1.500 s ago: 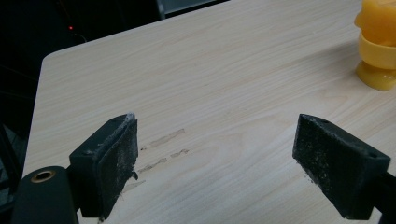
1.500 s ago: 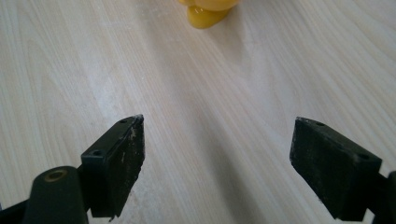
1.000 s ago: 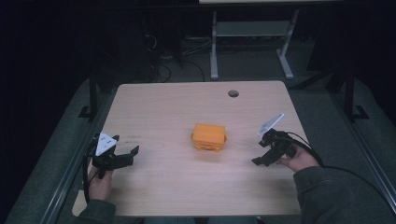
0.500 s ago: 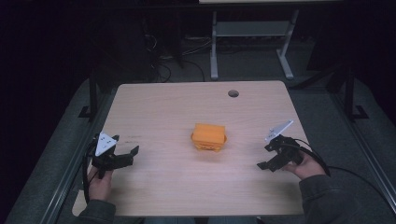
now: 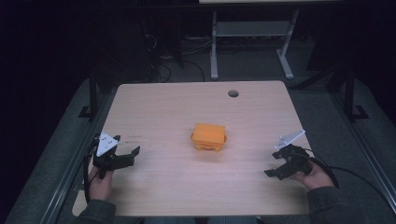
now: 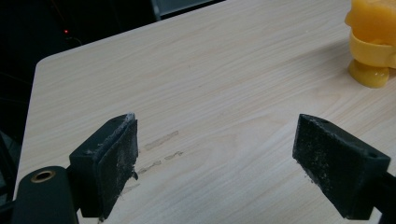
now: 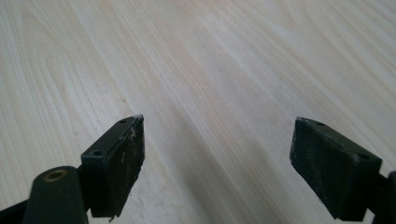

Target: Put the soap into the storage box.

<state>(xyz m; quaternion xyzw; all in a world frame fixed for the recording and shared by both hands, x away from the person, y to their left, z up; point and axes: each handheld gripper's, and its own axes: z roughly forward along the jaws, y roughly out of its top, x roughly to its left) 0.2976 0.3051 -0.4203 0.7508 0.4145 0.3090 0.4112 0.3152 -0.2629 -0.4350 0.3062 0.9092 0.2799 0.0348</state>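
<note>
- Resting near the table's (image 5: 177, 105) left edge in the high view, the left gripper (image 5: 122, 157) sits in the person's left hand (image 5: 100, 183), with its grey three-cornered plate on top and its jaws pointing toward the middle of the table.
- Its jaws stand wide apart, with nothing between them (the left gripper view shows bare wood grain and a few faint scuff marks (image 6: 161, 140) in the gap); whether the tips touch the tabletop cannot be told.
- Near the middle of the table sits the orange object (image 5: 208, 136), a blocky yellow-orange piece with small rounded feet, well apart from both grippers; in the left gripper view it stands at the upper right, beyond the right-hand jaw and untouched.
- A small round hole (image 5: 233, 93) lies in the tabletop toward the far edge, beyond the orange object.
- At the table's right edge, the right gripper (image 5: 275, 170) is held in the right hand (image 5: 316, 176), angled down toward the wood.
- Its jaws also gape wide and grip nothing (plain tabletop lies between them in the right gripper view).
</note>
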